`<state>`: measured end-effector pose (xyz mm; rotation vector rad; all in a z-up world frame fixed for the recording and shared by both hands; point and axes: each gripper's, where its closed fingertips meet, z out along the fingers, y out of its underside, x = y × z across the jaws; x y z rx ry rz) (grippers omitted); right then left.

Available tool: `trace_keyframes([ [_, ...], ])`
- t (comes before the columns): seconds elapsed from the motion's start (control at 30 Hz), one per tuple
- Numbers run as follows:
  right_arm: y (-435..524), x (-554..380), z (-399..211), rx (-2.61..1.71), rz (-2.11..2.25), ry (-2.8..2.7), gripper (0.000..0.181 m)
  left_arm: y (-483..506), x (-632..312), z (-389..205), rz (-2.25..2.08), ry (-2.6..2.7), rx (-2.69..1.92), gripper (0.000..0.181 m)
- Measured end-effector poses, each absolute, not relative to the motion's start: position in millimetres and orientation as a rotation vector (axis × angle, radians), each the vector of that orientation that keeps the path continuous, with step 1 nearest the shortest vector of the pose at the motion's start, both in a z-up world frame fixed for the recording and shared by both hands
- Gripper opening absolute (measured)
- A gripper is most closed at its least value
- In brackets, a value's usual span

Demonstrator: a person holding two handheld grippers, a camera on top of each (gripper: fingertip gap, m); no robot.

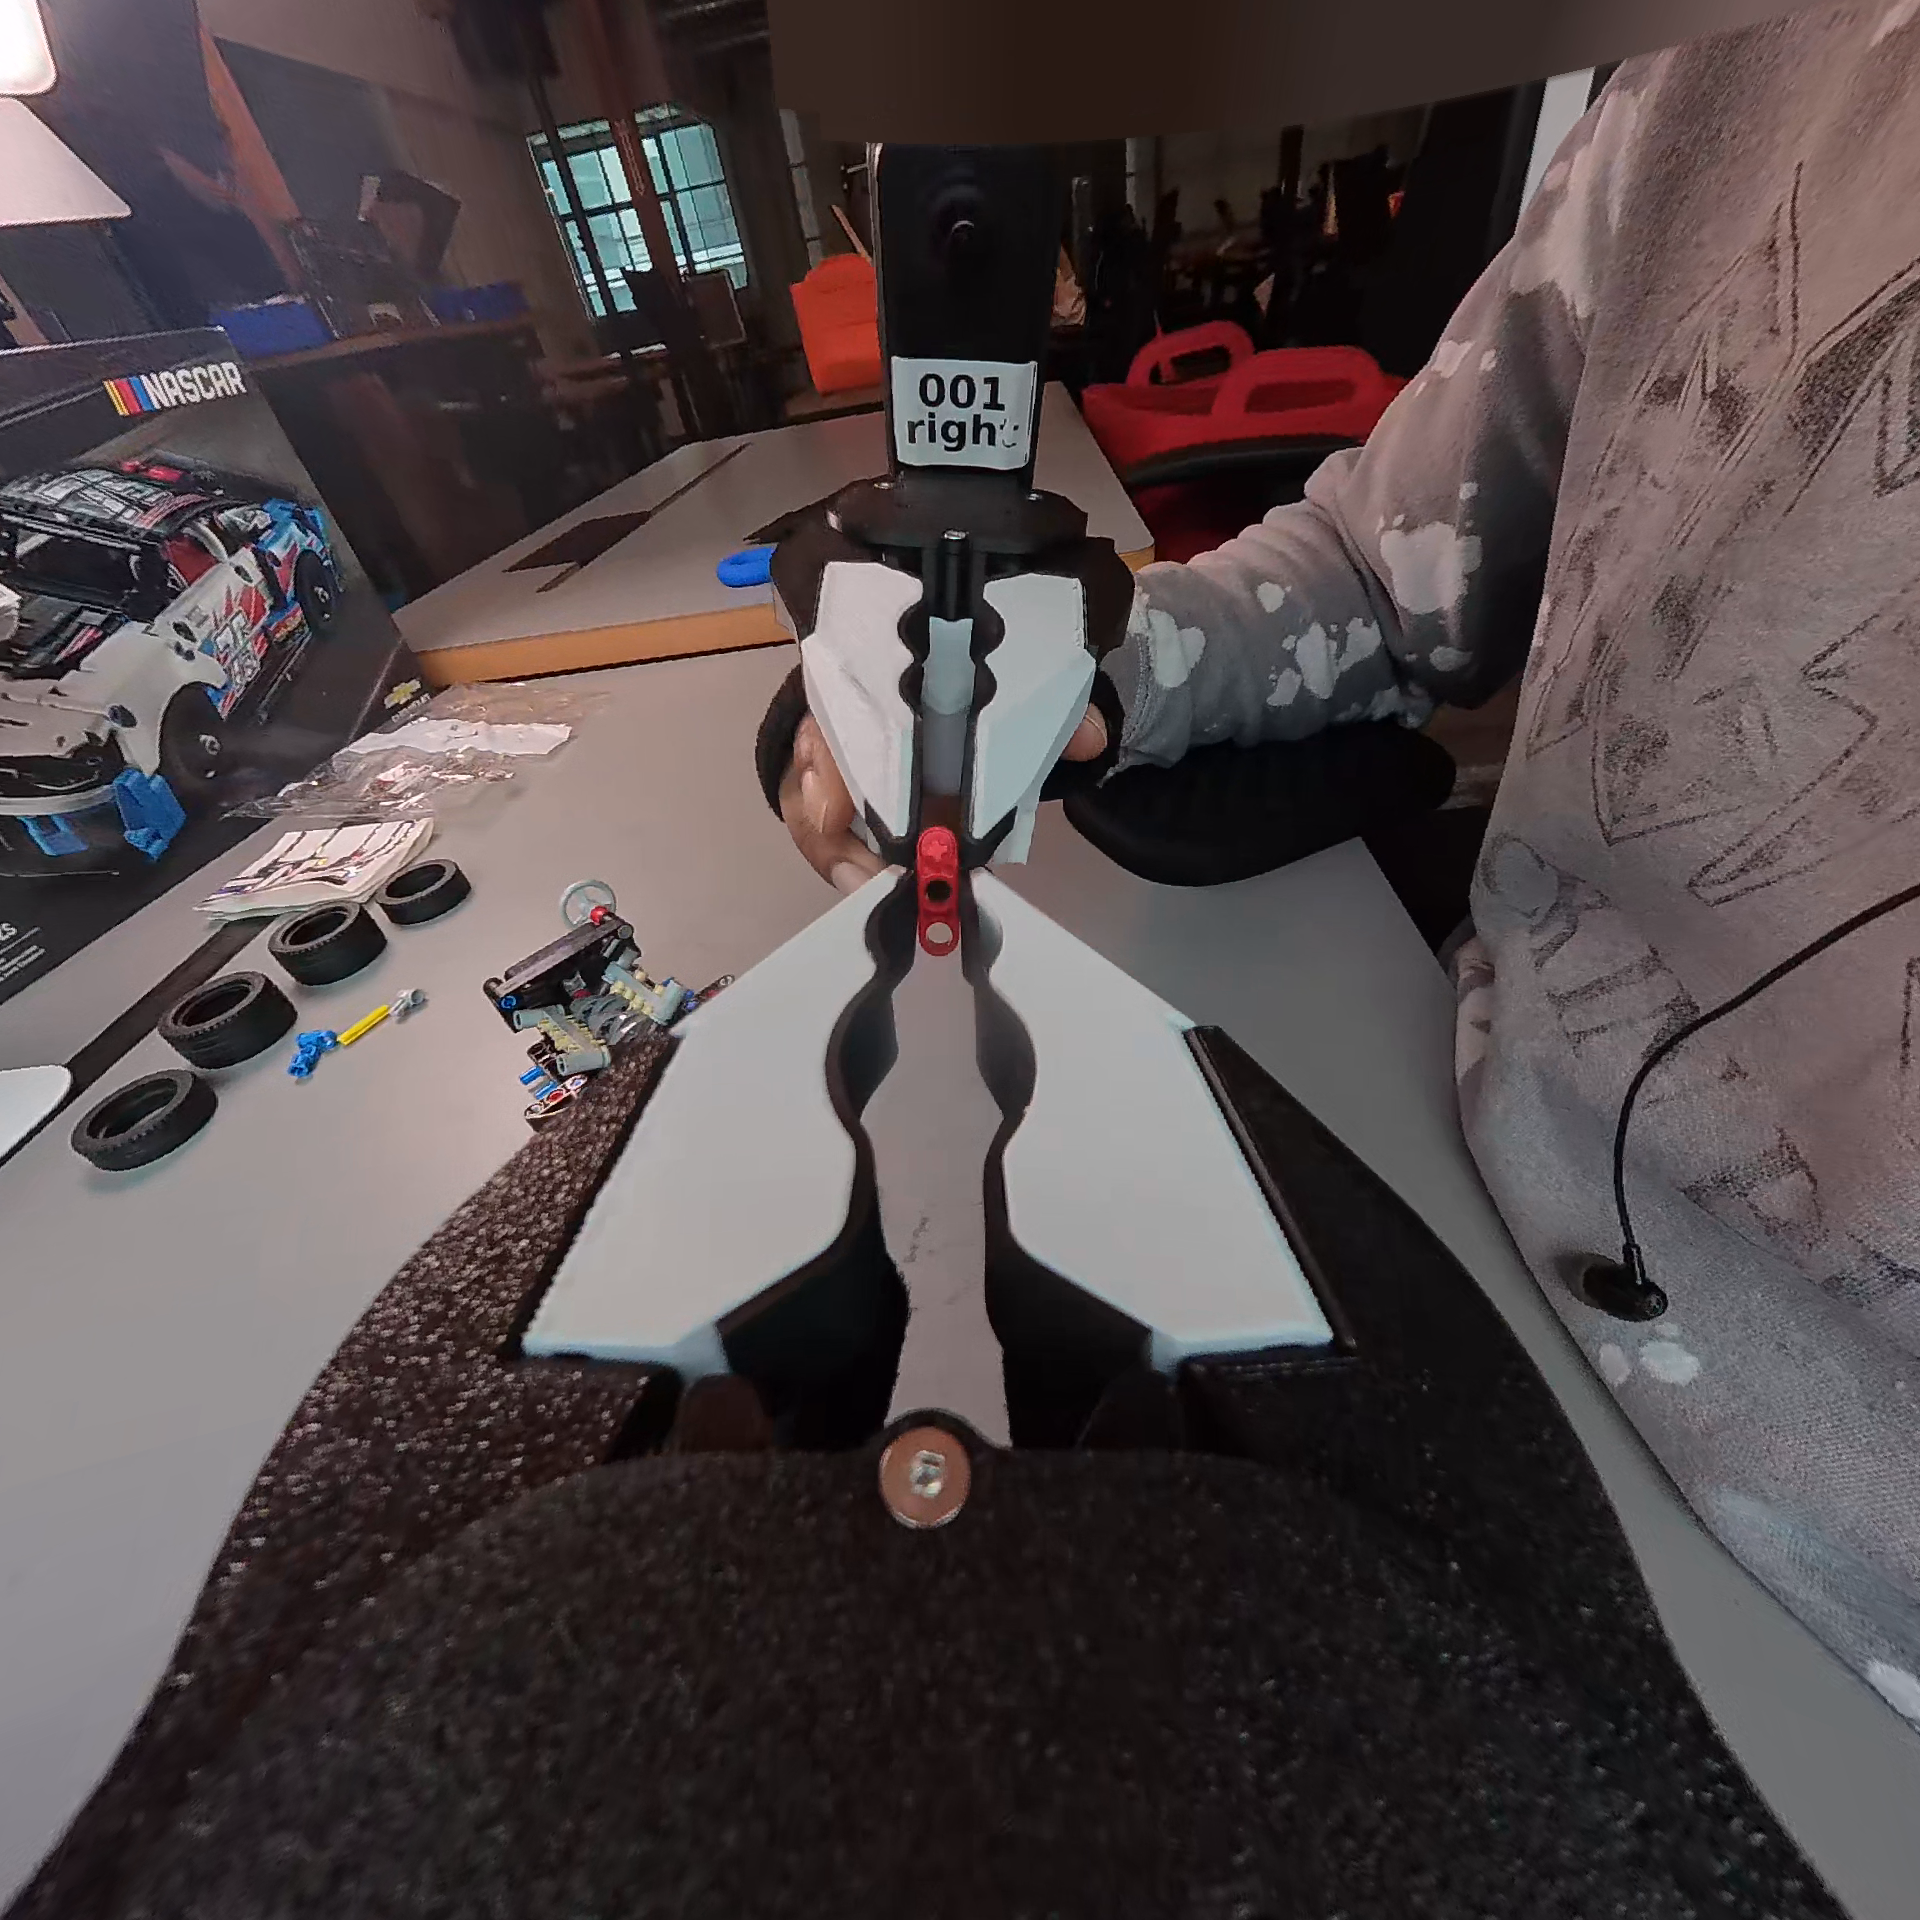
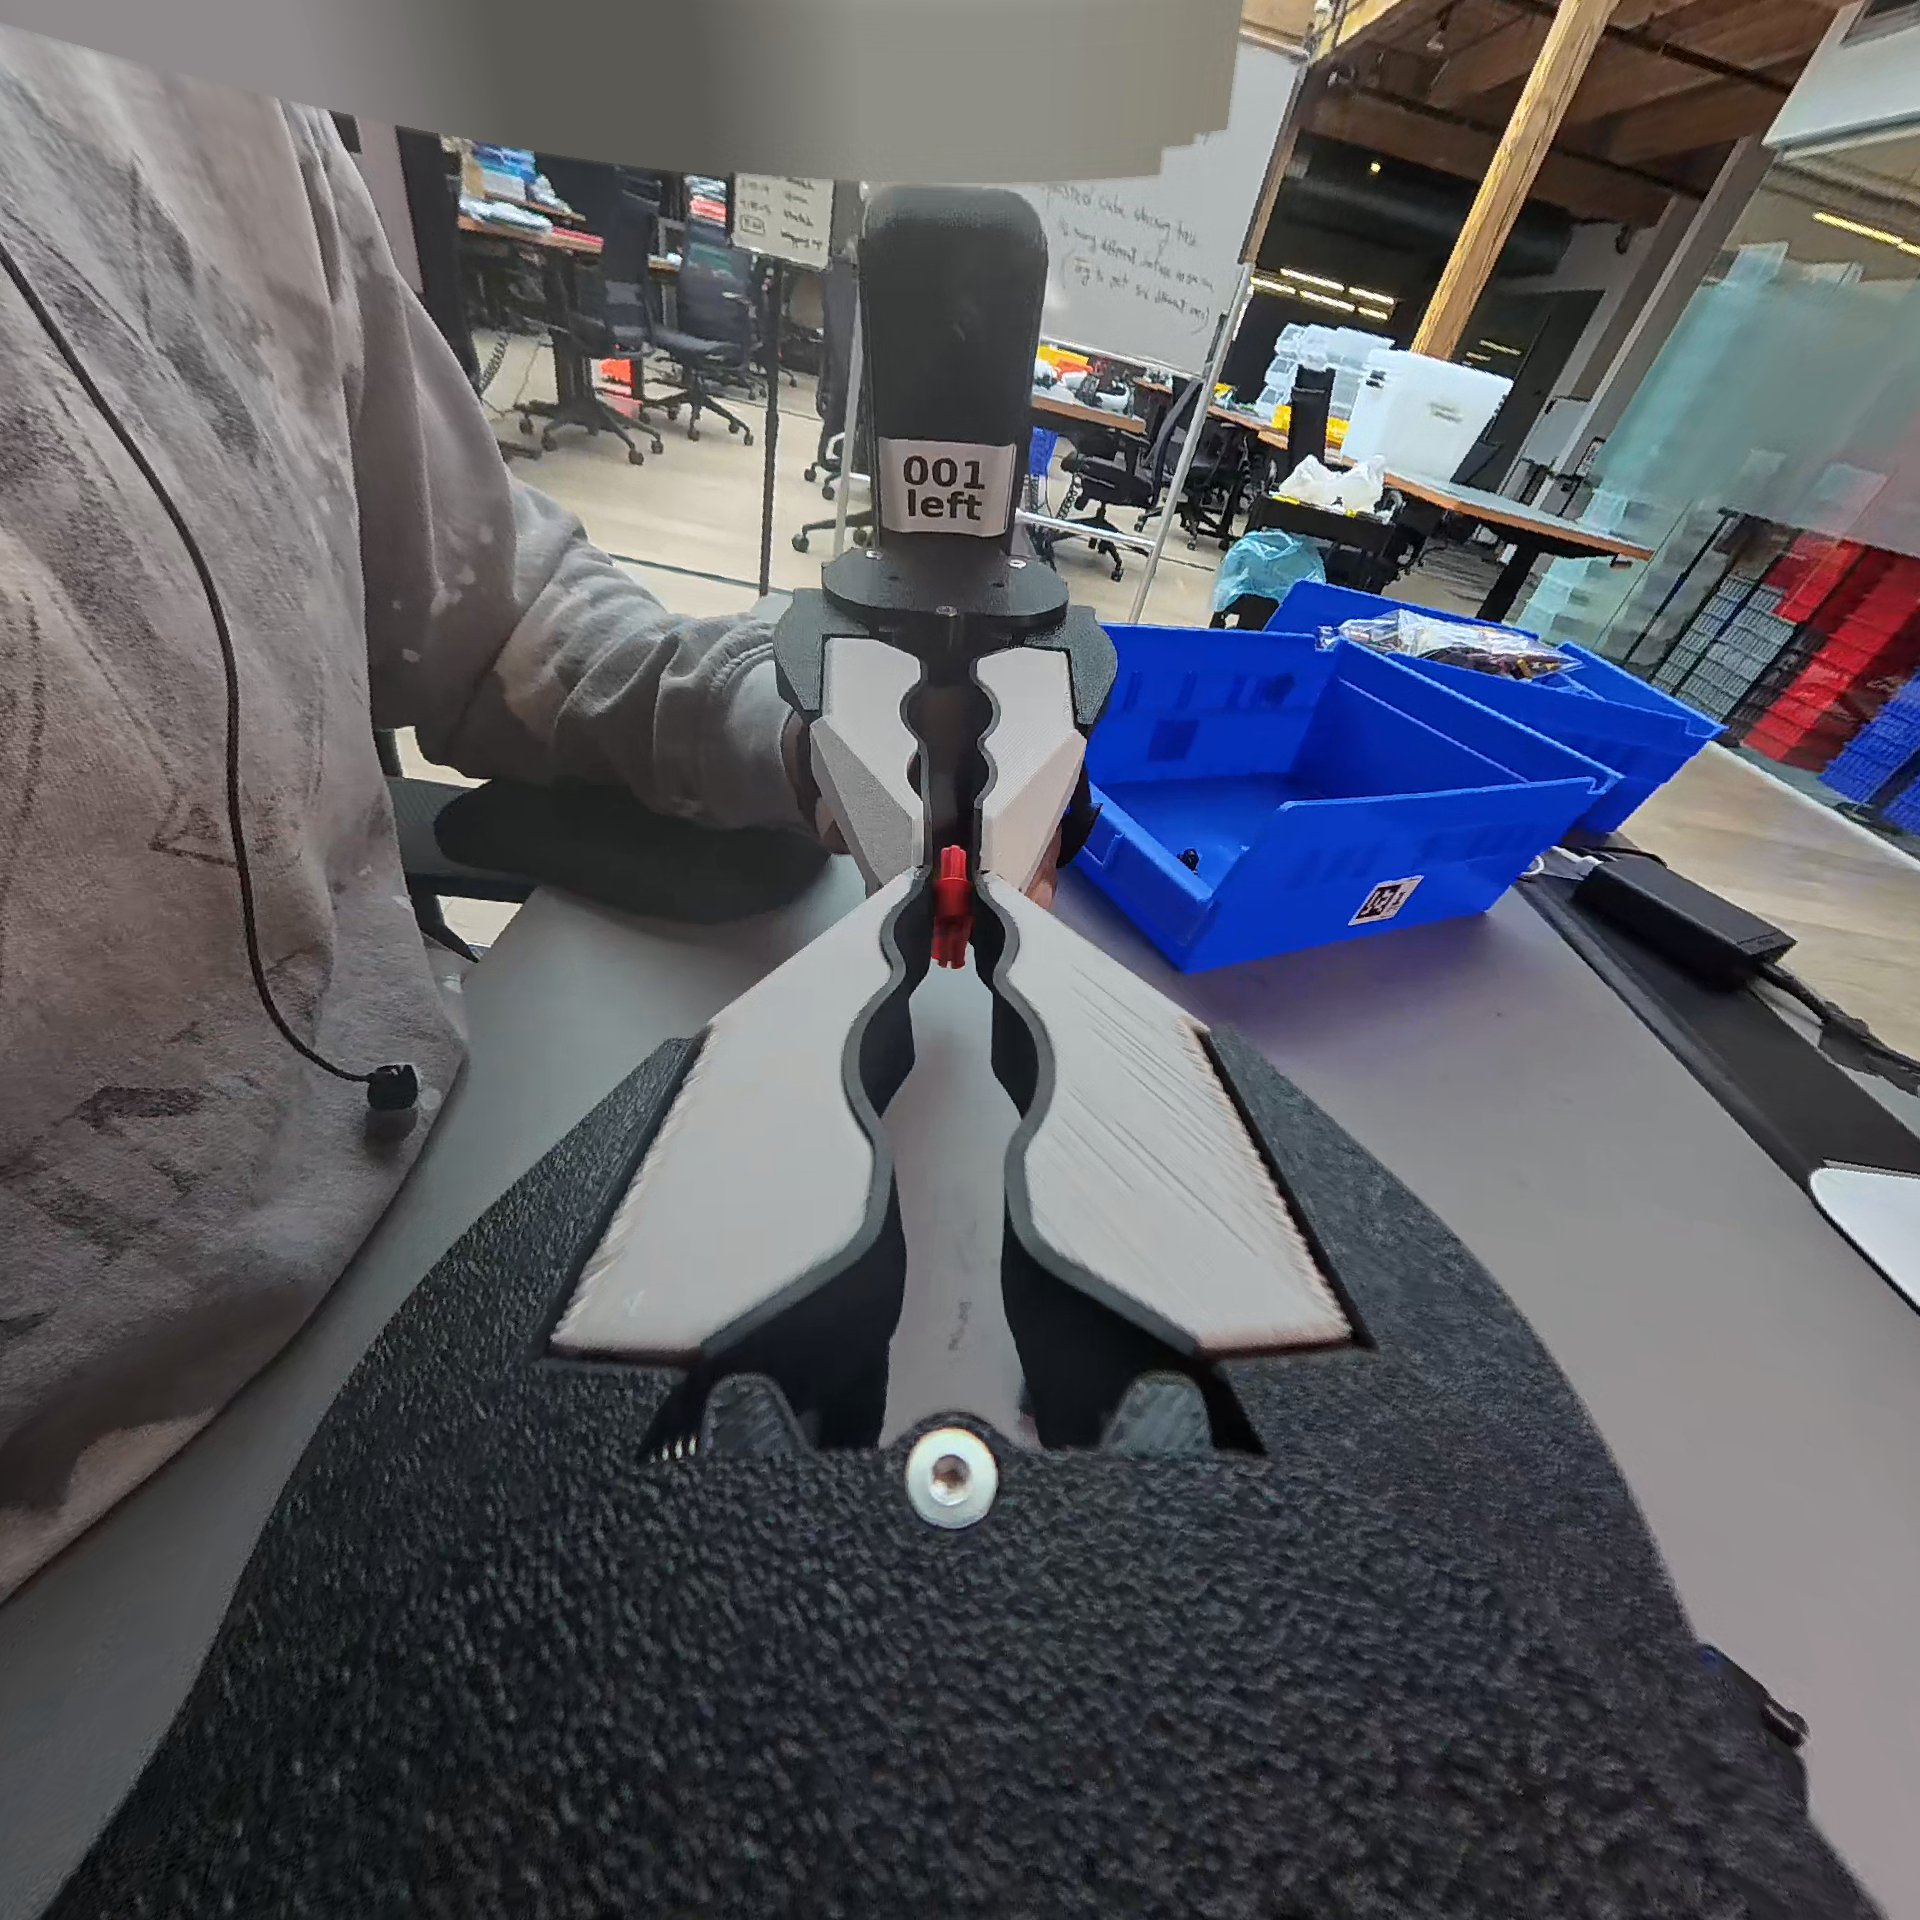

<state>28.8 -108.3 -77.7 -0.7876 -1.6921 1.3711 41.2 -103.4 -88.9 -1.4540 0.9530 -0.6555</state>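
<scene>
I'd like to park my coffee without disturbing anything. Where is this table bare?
Bare: the grey table in front of the blue bins, left of the black power adapter; also the patch on the near side of the tyres. Crowded: around the tyres, brick assembly, sticker sheet and box.

Open workshop with wooden beams (image 2: 1496,177), desks, office chairs (image 2: 707,343), a whiteboard (image 2: 1132,270) and, seemingly, paned windows (image 1: 634,208)

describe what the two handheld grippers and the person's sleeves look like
Both the left gripper and the right gripper have pale wavy-edged fingers lined in black, textured black bodies and a white label on the black handle. The person wears grey blotched sleeves.
</scene>
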Motion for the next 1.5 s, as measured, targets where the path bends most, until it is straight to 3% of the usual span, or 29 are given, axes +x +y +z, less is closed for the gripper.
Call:
trace_keyframes([
  [0.13, -93.7, 30.2, -84.0, -0.797, 1.224, -1.720, 0.007, -100.3, 29.5, -88.8, -0.728, 0.891, -1.503, 0.019],
  [0.4, -96.2, 24.9, -99.8, -0.735, 0.994, -1.791, 0.007, -97.0, 32.4, -98.7, -0.767, 0.868, -1.575, 0.006],
  [0.63, -94.0, 23.3, -96.1, -0.699, 0.896, -1.762, 0.007, -94.8, 31.4, -95.7, -0.803, 0.818, -1.585, 0.005],
  [0.93, -96.5, 22.8, -84.9, -0.741, 1.082, -1.683, 0.014, -100.2, 28.7, -76.4, -0.977, 0.723, -1.484, 0.003],
  [1.5, -92.8, 19.1, -91.5, -0.721, 0.944, -1.699, 0.007, -94.0, 29.4, -87.6, -0.919, 0.702, -1.563, 0.004],
])
